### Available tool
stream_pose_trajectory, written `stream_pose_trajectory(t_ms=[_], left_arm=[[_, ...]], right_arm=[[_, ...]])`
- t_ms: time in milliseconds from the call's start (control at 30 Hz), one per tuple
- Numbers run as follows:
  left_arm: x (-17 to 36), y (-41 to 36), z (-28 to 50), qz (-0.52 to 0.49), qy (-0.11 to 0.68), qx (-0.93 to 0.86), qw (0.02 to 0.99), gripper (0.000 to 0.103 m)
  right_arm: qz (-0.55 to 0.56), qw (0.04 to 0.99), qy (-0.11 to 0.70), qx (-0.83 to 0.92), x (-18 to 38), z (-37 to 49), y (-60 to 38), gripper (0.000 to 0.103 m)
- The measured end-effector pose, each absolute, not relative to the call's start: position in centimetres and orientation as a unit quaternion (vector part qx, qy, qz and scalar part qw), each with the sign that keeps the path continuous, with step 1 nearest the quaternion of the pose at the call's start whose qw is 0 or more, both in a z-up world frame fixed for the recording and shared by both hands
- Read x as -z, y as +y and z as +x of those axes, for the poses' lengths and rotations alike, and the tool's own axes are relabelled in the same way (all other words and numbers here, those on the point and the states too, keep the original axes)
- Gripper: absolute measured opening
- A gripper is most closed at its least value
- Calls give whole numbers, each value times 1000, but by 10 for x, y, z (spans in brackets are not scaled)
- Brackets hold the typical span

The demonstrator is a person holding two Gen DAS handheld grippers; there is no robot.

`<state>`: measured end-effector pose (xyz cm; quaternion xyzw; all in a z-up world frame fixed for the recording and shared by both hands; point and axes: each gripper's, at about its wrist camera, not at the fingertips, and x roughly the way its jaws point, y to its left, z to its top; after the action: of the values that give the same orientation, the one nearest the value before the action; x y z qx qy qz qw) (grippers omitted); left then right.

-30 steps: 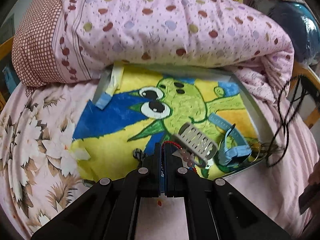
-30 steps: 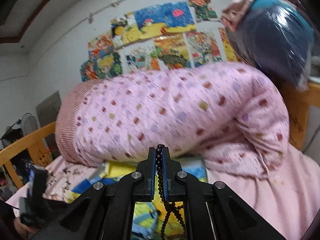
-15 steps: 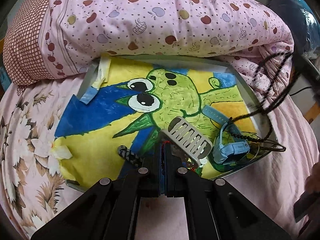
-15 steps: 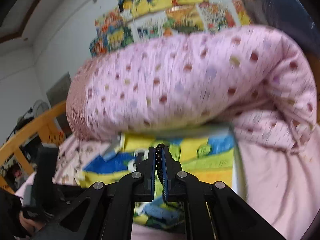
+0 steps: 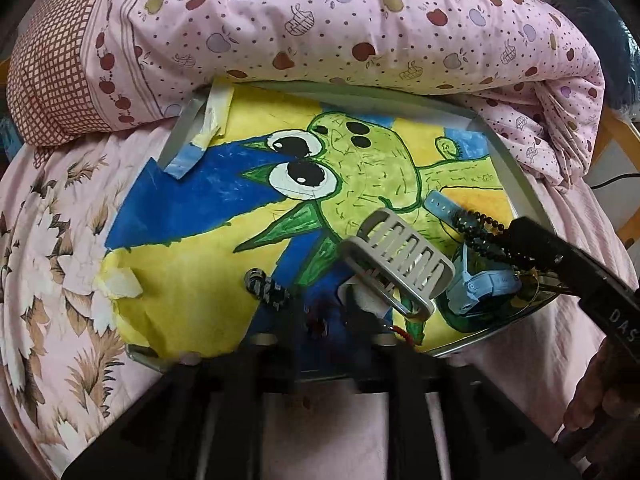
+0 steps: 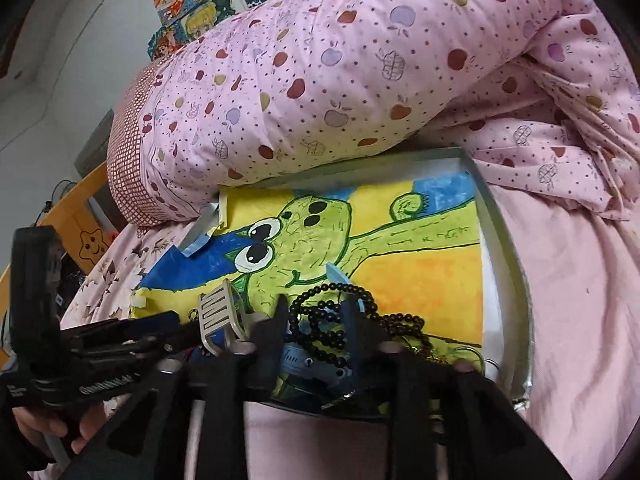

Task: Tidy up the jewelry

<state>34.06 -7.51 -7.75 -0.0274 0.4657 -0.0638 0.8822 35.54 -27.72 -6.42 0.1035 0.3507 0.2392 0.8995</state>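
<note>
A metal tray lined with a frog drawing lies on the bed. My left gripper is open over the tray's near edge, with a red-cord bracelet lying just beside it. A grey slotted hair clip, a blue watch and a black patterned band lie in the tray. My right gripper is open low over the tray's near right corner. The black bead necklace lies loose between its fingers, on the blue watch.
A rolled pink apple-print duvet overhangs the tray's far edge. Floral pink bedding surrounds the tray. Torn tape hangs at the tray's far left corner. A wooden bed frame stands at the left.
Both grippers have lowered to the tray and opened. The right one has let go of the black bead necklace onto the watch. The left one has let go of the red-cord bracelet.
</note>
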Motion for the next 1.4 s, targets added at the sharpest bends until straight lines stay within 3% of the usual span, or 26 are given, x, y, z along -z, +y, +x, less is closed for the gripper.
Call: stream_pose_trajectory(t_ms=[67, 167, 333, 400, 533, 600, 633, 867, 1400], left_arm=[[71, -71, 335, -41, 453, 65, 888, 45], [64, -70, 331, -48, 448, 64, 891, 48], [49, -64, 320, -54, 427, 50, 901, 62], [41, -61, 314, -56, 416, 46, 906, 74], [28, -58, 304, -53, 398, 35, 915, 77], [22, -57, 296, -49, 389, 28, 920, 93], [19, -56, 293, -48, 382, 23, 922, 96], [-7, -46, 263, -62, 338, 20, 939, 97], [-50, -22, 197, -103, 268, 23, 958, 101]], right_arm=[[101, 903, 345, -236, 60, 352, -278, 40], [92, 908, 338, -228, 54, 345, -279, 50], [79, 920, 316, -218, 40, 331, -279, 69], [74, 925, 304, -216, 33, 324, -279, 76], [73, 933, 282, -210, 19, 311, -278, 88], [72, 939, 268, -206, 11, 303, -278, 93], [72, 940, 262, -205, 8, 300, -278, 96], [69, 956, 211, -193, -17, 269, -281, 102], [65, 970, 141, -189, -54, 200, -280, 103]])
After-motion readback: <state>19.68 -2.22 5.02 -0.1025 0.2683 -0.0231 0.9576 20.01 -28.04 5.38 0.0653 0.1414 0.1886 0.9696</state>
